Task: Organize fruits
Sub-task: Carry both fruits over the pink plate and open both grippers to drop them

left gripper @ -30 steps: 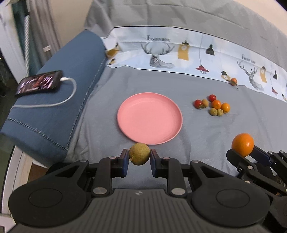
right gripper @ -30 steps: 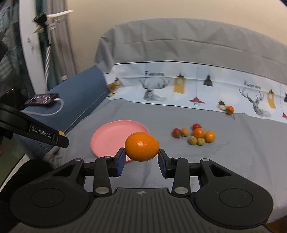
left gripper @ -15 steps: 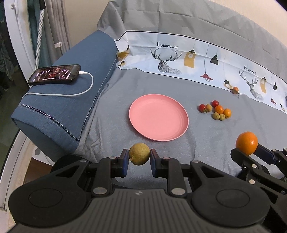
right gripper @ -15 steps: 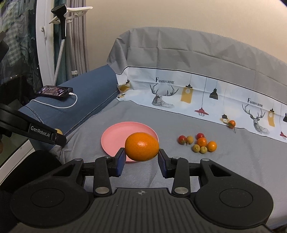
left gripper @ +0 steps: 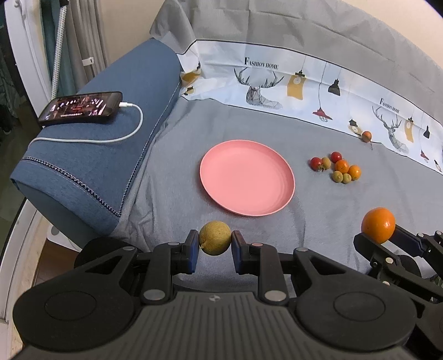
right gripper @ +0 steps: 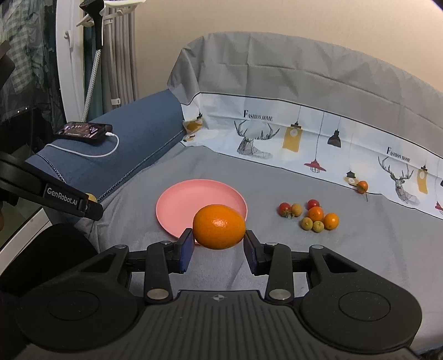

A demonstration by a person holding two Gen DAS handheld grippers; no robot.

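One pink plate (left gripper: 247, 177), seven clustered small fruits (left gripper: 336, 169), two gripper-held fruits

beige wall (right gripper: 249, 22), grey sofa cover (right gripper: 304, 69), blue armrest (left gripper: 110, 138)

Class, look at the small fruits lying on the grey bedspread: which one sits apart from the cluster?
The small orange fruit at the patterned border, beyond the cluster. It lies alone; the other seven huddle together right of the pink plate.

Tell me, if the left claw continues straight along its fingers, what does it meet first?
Probably the near rim of the pink plate, just beyond the yellow-green fruit held by the left claw; depth is uncertain.
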